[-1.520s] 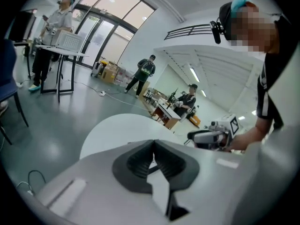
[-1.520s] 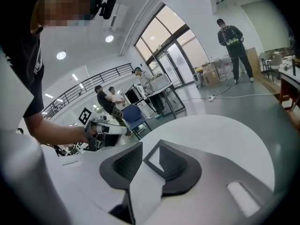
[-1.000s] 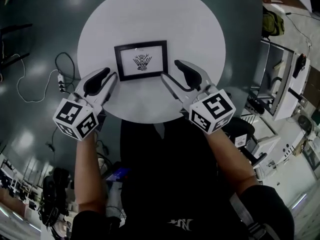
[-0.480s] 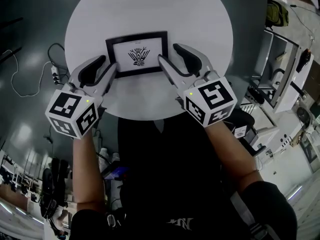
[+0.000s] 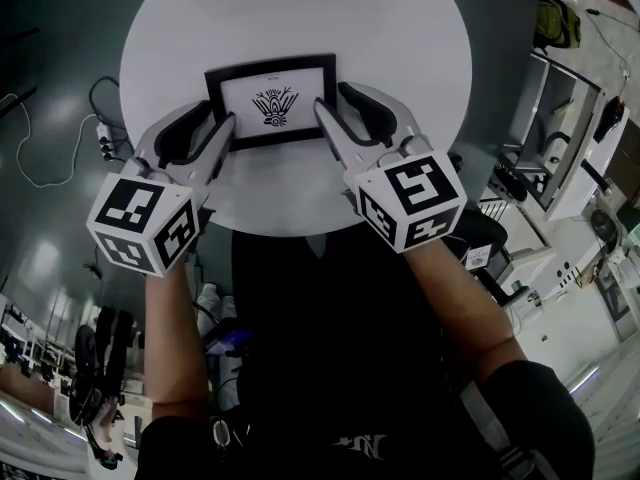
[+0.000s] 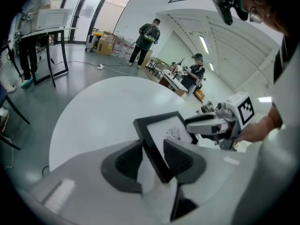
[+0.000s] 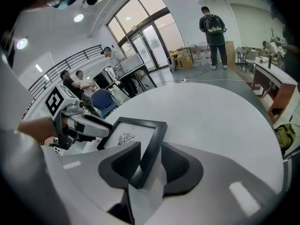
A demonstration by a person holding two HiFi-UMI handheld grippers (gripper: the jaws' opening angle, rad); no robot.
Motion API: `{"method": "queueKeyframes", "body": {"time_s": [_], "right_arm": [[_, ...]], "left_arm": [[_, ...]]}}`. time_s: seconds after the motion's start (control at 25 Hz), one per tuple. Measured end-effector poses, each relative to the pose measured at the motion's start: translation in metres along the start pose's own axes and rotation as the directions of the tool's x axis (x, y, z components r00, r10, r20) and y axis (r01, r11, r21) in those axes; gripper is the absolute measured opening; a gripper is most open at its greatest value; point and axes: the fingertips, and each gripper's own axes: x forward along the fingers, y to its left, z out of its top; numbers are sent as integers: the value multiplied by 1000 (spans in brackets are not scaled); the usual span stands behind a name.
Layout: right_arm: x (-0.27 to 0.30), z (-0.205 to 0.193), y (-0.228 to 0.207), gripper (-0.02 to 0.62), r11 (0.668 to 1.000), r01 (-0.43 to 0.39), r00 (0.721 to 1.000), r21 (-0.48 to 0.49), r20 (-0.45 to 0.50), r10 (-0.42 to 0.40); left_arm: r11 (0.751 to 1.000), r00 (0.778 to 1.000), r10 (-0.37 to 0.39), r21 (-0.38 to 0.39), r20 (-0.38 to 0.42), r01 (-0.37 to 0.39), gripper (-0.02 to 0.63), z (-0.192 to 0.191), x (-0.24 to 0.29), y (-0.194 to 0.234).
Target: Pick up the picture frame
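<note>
If one gripper bites before the other, or catches only the thin moulding, the picture frame [image 5: 270, 100] lying on the round white table [image 5: 400, 28] could, I judge, skid across the smooth top or tip out as it rises. The left gripper [image 5: 220, 124] straddles the frame's left edge with jaws wide, having just been opening, and grips nothing. The right gripper [image 5: 333, 103] straddles the right edge, its jaws having just been closing to partway in. A sliver of table shows between its outer jaw and the moulding, so it has no hold yet.
</note>
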Motion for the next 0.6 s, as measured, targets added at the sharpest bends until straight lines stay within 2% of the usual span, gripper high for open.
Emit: {"method": "queueKeyframes", "body": {"time_s": [0.2,0.6], "right_arm": [[1,-1,0,101,1000,21,1000,-16,-6,-21],[2,-3,-1,103,998,51,999,-25,1,-51]], "left_arm": [[1000,1000,3,-5,2,-3,126,0,1,1],[999,999,43,-4,8,-43,106,-1,3,3]]}}
